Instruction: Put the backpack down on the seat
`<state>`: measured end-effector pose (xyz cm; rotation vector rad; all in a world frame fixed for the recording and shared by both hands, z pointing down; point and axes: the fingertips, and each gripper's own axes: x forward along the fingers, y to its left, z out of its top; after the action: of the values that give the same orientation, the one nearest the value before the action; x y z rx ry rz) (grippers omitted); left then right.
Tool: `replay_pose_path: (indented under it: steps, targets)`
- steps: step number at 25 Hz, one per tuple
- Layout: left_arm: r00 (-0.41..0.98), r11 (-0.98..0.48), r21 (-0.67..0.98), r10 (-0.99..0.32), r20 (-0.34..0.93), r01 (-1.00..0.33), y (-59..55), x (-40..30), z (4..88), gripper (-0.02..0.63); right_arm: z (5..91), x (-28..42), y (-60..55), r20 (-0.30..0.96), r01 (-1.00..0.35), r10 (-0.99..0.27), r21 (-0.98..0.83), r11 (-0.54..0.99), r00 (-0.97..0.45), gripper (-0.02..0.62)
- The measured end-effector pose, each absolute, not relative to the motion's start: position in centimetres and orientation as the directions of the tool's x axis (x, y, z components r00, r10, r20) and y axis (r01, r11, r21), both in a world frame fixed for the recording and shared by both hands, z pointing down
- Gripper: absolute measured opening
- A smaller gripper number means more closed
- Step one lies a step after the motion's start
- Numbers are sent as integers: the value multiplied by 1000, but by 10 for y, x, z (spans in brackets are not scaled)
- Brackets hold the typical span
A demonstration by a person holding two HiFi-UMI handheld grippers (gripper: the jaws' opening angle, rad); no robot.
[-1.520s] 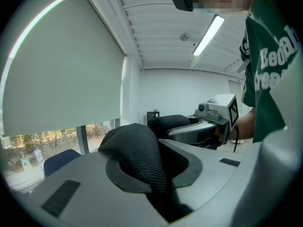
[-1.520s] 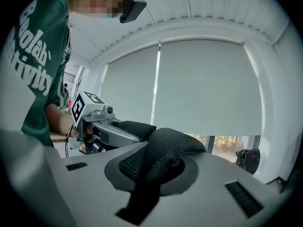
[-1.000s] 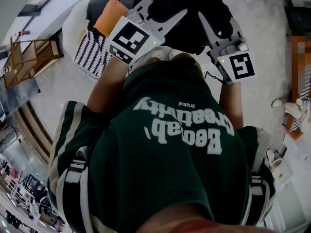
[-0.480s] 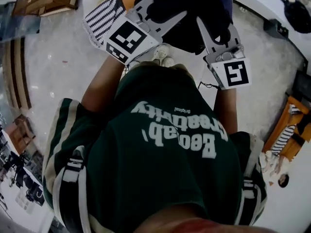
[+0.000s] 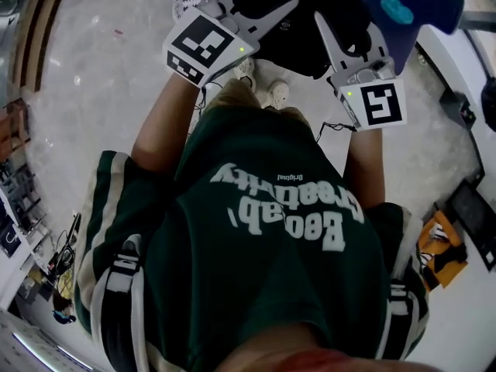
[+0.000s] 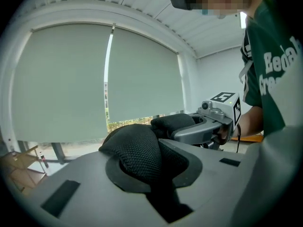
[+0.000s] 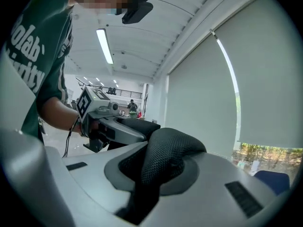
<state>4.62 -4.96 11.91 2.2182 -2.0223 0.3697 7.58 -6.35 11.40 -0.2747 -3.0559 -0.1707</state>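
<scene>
Near: my left claw [image 6: 156, 186] and right claw [image 7: 142, 190] were each nearly closed, pinching a padded black mesh strap [image 6: 135, 150]. Beyond and between them hung the soft, dark backpack [image 5: 310, 25]. Farthest, just right of the right claw, lay a smooth blue seat [image 5: 415, 2], as I judged it.

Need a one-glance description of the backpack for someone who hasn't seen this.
From the green shirt, look forward to the left tongs and right tongs. The backpack hangs between them, each shut on a mesh strap. It's all black, unlike the grey tongs and the blue object beside it.
</scene>
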Motion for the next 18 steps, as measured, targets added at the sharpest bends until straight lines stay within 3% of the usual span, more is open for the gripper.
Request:
replay_pose_path:
  steps: [9, 18]
  targets:
    - [-86, 83, -22, -960, 268, -996, 74, -49, 137, 84, 131, -23, 56, 111, 365, 356, 77, 928, -928, 74]
    - [-46, 55, 26, -961, 273, -998, 178, -162, 148, 84, 143, -140, 158, 162, 348, 336, 51, 936, -928, 74]
